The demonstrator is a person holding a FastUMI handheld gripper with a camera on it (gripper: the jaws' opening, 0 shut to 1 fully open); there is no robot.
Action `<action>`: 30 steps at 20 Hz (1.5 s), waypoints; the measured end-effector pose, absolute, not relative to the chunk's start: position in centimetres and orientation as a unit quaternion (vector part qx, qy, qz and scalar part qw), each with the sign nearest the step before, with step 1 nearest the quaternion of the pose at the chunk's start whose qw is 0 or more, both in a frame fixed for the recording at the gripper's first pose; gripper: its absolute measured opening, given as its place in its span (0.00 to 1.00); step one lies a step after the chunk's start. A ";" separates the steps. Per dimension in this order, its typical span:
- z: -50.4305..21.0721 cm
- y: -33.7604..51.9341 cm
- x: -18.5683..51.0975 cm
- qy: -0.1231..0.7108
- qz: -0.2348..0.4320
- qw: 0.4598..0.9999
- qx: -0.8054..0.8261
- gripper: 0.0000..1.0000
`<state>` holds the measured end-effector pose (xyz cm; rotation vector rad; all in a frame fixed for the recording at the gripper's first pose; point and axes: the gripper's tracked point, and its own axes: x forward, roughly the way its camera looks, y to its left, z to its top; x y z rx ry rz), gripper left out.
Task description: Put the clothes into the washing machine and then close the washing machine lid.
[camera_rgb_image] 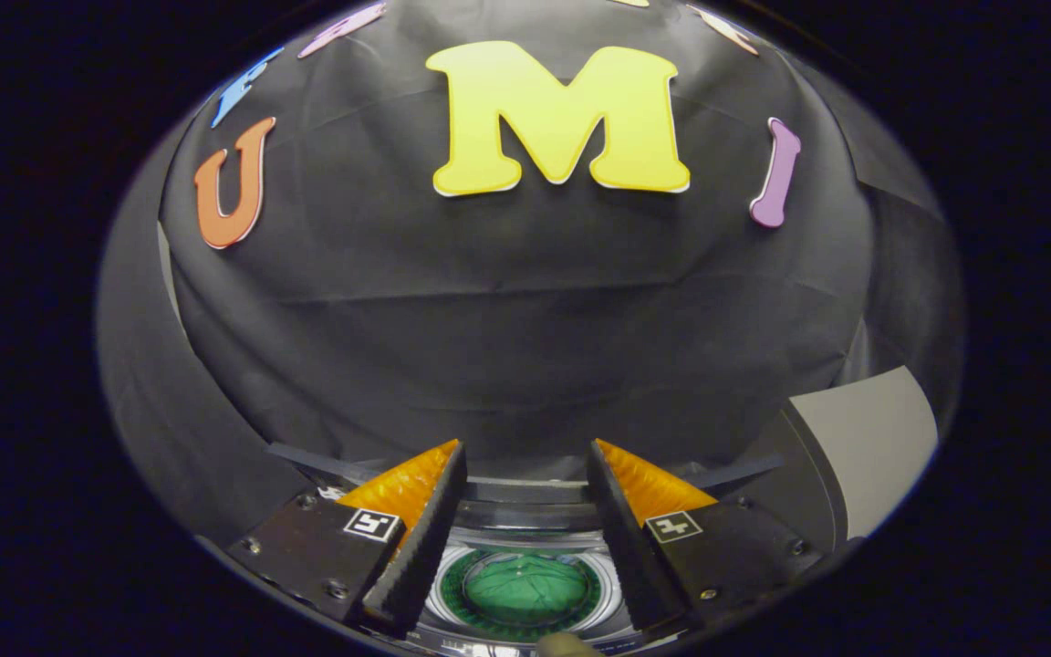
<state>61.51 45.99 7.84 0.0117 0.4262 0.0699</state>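
Two ribbed orange-and-black fingers (pixel 425 538) of one gripper (pixel 525 465), spread wide, gripping nothing; between and below them, one round washer (pixel 525 520), green cloth (pixel 525 589) behind its glossy circular lid.

Dim booth, sharp centre, strong fisheye edge warp

The claw (pixel 525 511) has matt black fingers (pixel 416 557) with ribbed, rubbery-looking inner faces and glossy orange plastic backs. Below them, the washing machine (pixel 525 630) shows shiny chrome-like rings around a glossy green window (pixel 524 589). The wall cloth looks matt and creased.
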 end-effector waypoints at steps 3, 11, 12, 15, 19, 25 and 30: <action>8.0 45.7 60.8 0.202 0.035 0.979 0.002 0.84; 5.8 45.4 59.2 0.212 0.045 0.976 0.001 1.00; 6.4 45.5 59.5 0.209 0.047 0.977 0.000 1.00; 9.2 45.4 61.6 0.190 0.042 0.981 0.008 1.00; 10.5 46.0 65.3 0.188 0.042 0.981 -0.010 1.00; 8.5 46.5 67.2 0.229 0.043 0.973 -0.003 1.00; 8.2 46.4 67.0 0.235 0.046 0.971 0.016 1.00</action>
